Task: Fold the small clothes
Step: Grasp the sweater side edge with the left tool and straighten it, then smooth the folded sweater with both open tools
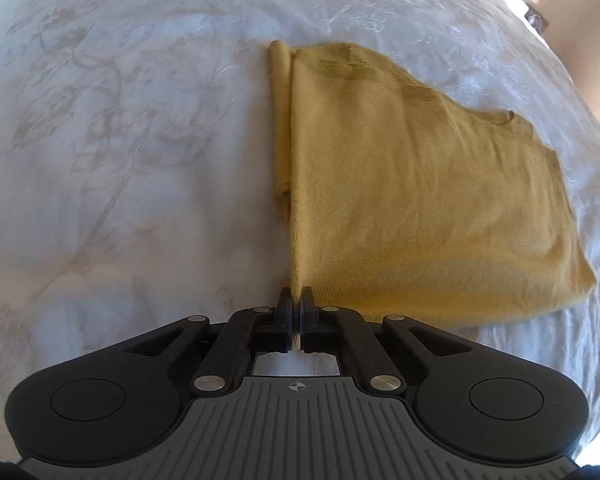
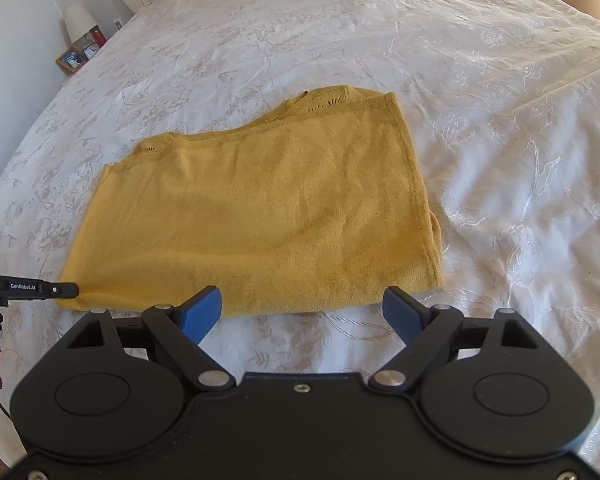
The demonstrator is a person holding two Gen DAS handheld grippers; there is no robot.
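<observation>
Yellow knit top (image 2: 256,216) laid flat on bed (image 2: 480,120), already folded narrower, near hem toward both grippers. Left gripper (image 1: 296,304) clamped tight on near left corner; only thin edge seen pinched between jaws. Right gripper (image 2: 300,312) held wide apart, nothing gripped, just short of near hem. Risks judged: thin pinch may slip out when lifted; single layer may be caught, so fold opens; one-sided lift may skew fold; bedspread may be snagged by right jaws.
</observation>
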